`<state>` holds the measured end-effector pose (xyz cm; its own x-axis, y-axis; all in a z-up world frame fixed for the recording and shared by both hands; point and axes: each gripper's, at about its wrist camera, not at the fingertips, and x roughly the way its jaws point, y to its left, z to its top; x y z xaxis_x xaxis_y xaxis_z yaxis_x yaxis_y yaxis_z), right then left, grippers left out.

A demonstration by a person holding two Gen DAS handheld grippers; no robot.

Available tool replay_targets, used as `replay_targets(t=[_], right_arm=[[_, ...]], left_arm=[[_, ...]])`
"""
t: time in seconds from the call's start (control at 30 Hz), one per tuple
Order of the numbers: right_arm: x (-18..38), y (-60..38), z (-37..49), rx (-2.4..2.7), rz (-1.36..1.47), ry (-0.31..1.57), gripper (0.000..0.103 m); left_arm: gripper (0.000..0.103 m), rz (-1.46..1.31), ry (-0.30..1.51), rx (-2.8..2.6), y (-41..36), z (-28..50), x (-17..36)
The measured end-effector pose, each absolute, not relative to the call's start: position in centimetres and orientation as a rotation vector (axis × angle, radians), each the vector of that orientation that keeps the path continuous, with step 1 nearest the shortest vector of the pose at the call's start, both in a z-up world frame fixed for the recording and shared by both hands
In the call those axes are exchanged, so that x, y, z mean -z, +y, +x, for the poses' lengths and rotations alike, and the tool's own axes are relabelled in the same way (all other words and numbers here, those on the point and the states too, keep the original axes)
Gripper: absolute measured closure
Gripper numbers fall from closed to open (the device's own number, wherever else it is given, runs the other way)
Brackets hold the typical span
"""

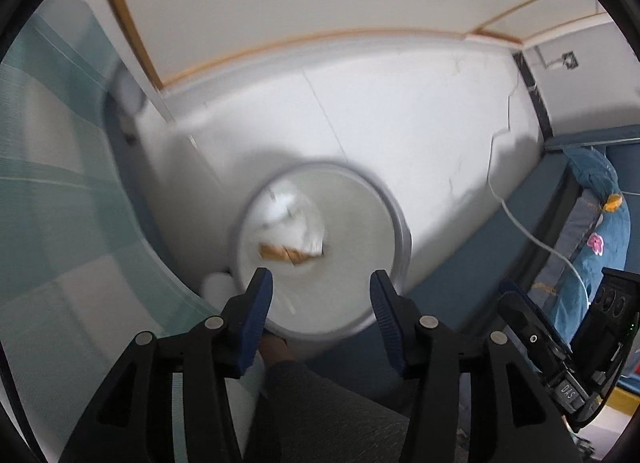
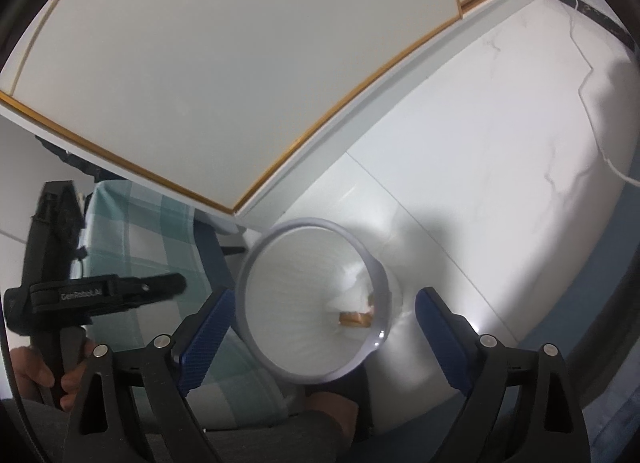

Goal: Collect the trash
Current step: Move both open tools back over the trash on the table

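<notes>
A white round trash bin (image 1: 360, 231) with a grey rim stands on the white floor. It holds crumpled white paper (image 1: 288, 219) and a tan wrapper (image 1: 284, 253). My left gripper (image 1: 322, 287) is open and empty above the bin's near rim. In the right wrist view the same bin (image 2: 304, 303) sits between the open fingers of my right gripper (image 2: 320, 323), also empty, with the tan wrapper (image 2: 355, 319) and white paper (image 2: 352, 291) inside. The left gripper (image 2: 60, 295) shows at the left, held by a hand.
A bed with a green checked cover (image 1: 52, 223) (image 2: 160, 231) lies left of the bin. A white cabinet with gold trim (image 2: 200, 63) stands behind. A white cable (image 1: 532, 239) crosses the floor. Blue clothing (image 1: 596, 231) lies at the right.
</notes>
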<state>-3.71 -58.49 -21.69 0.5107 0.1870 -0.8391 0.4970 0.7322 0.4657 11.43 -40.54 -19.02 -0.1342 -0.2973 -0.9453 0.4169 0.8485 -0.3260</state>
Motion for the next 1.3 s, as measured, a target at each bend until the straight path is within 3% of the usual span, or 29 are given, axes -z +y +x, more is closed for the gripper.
replay_targets(t=[0.53, 1.03, 1.3], right_arm=[[10.7, -53.4, -2.7, 0.108, 0.608, 0.851, 0.008], [-1.2, -40.9, 0.0, -0.111, 0.397, 0.631, 0.008], [-3.6, -32.7, 2.1, -0.264, 0.312, 0.600, 0.008]], left_arm=[[0.039, 0.047, 1.142, 0.503, -32.3, 10.2, 7.2], [0.025, -0.111, 0.867, 0.277, -17.8, 9.2, -1.0], [0.024, -0.160, 0.807, 0.152, -10.3, 8.3, -2.3]])
